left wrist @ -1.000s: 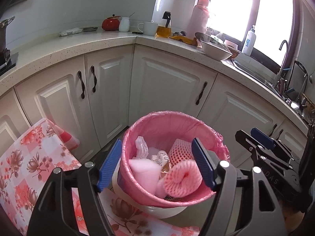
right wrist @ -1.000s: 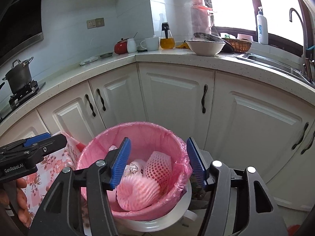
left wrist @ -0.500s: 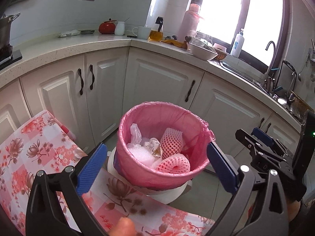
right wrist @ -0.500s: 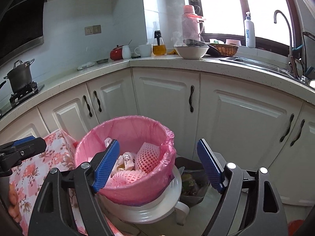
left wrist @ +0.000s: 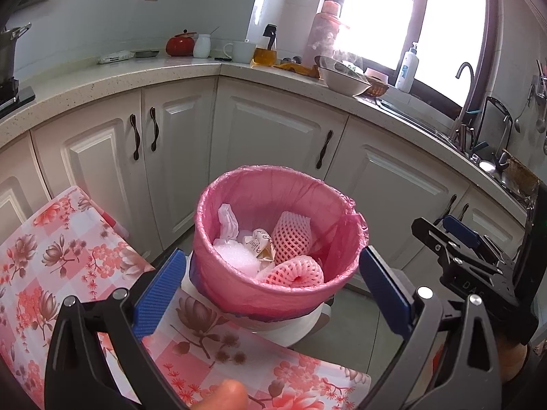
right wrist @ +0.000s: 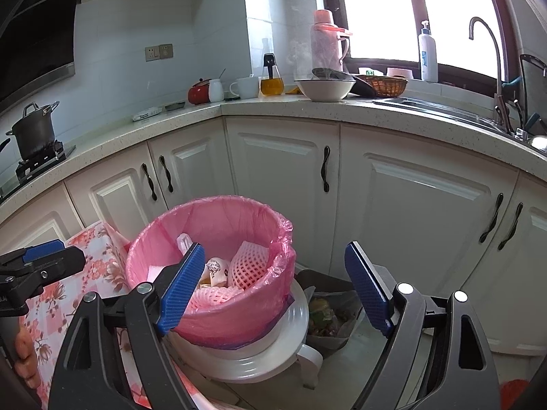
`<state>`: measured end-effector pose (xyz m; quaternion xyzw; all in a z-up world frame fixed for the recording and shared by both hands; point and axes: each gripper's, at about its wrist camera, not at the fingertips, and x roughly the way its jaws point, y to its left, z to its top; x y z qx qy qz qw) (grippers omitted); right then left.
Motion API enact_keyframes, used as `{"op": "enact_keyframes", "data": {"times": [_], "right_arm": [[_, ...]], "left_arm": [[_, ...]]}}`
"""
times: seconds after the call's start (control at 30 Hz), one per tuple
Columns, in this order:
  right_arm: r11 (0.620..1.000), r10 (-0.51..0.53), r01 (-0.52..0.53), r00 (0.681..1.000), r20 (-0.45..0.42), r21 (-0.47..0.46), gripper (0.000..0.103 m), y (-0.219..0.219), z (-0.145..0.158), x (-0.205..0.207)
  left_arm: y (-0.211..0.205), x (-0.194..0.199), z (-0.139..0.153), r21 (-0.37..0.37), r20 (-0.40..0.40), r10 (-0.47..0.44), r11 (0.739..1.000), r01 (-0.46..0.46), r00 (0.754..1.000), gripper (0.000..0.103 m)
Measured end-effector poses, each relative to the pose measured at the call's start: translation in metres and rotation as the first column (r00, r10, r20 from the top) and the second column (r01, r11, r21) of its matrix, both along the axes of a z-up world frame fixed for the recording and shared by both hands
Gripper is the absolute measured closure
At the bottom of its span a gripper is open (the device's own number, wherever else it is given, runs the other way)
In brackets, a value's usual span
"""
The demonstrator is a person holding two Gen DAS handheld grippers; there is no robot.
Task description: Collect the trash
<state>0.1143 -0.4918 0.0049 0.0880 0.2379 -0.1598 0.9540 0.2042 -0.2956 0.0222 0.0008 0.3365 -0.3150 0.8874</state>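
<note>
In a white-cabinet kitchen, the pink-lined round plastic bin (left wrist: 278, 239) already holds foam-net wrappers (left wrist: 294, 235); bagging is left. Left hand-held gripper (left wrist: 270, 290) stands wide apart, empty; right hand-held gripper (right wrist: 273, 290) is opening, empty.

Bright window (left wrist: 410, 17) glare; sharp frames, fisheye-bent edges.

Home kitchen: cabinets (right wrist: 283, 171), sink (right wrist: 441, 106), stovetop pot (right wrist: 34, 130).

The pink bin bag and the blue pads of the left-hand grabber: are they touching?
Apart. In the left wrist view the left gripper stands wide open, and the pink bin bag sits between its pads with cloth and floor showing in the gaps.
</note>
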Motion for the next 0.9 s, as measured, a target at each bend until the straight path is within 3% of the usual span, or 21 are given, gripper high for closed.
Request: {"op": "enact_keyframes", "data": {"times": [0.9], "right_arm": [[1.000,-0.005,0.005,1.000,0.009,-0.016,0.022,0.0010,-0.0003,-0.0016]], "left_arm": [[-0.0039,-0.0039,-0.0004,0.029,0.025,-0.007,1.000,0.007,1.000,0.005]]}}
